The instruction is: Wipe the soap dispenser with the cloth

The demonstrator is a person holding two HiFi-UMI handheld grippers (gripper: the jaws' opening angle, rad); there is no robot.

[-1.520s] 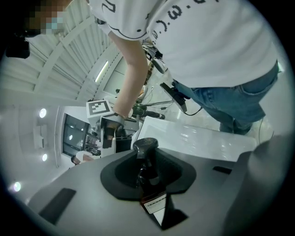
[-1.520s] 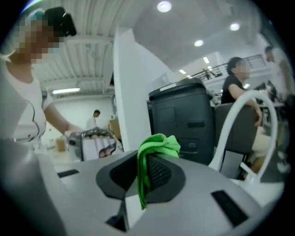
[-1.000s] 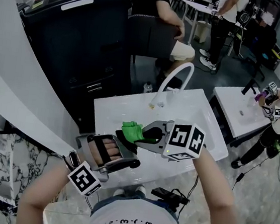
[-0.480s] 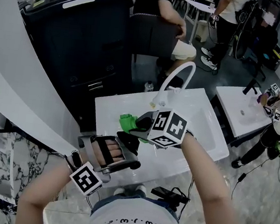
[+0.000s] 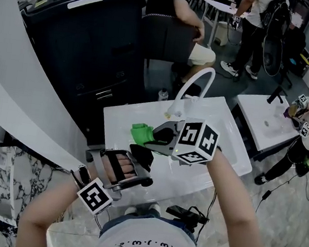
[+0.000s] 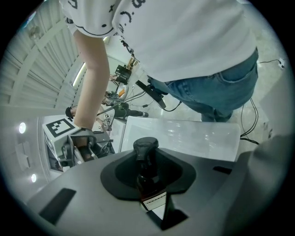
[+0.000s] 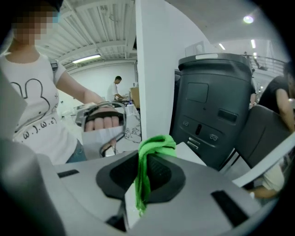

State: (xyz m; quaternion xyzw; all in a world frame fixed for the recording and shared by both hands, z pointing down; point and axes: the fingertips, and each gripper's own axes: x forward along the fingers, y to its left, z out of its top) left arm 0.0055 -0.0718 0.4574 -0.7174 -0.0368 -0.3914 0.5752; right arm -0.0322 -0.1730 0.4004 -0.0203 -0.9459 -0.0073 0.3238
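In the left gripper view, the dark soap dispenser (image 6: pixel 146 162) stands upright between the jaws, its pump head on top and a white label low down. My left gripper (image 6: pixel 150 186) is shut on it. From the head view this gripper (image 5: pixel 141 159) sits low at the left with the dispenser (image 5: pixel 143 153) in it. My right gripper (image 5: pixel 153 139) is shut on a bunched green cloth (image 5: pixel 140 132), just beyond the dispenser; I cannot tell whether they touch. In the right gripper view the cloth (image 7: pixel 148 161) hangs from the closed jaws of that gripper (image 7: pixel 144 184).
Under both grippers is a white sink counter (image 5: pixel 121 121) with a curved white faucet (image 5: pixel 195 85). A dark cabinet (image 5: pixel 82 33) stands behind it and a white pillar (image 7: pixel 154 69) beside it. A seated person (image 5: pixel 176 16) and a second sink (image 5: pixel 264 119) lie farther off.
The right gripper carried the green cloth a little up and to the left, closer to the dispenser. The left gripper stayed nearly still, holding the dispenser.
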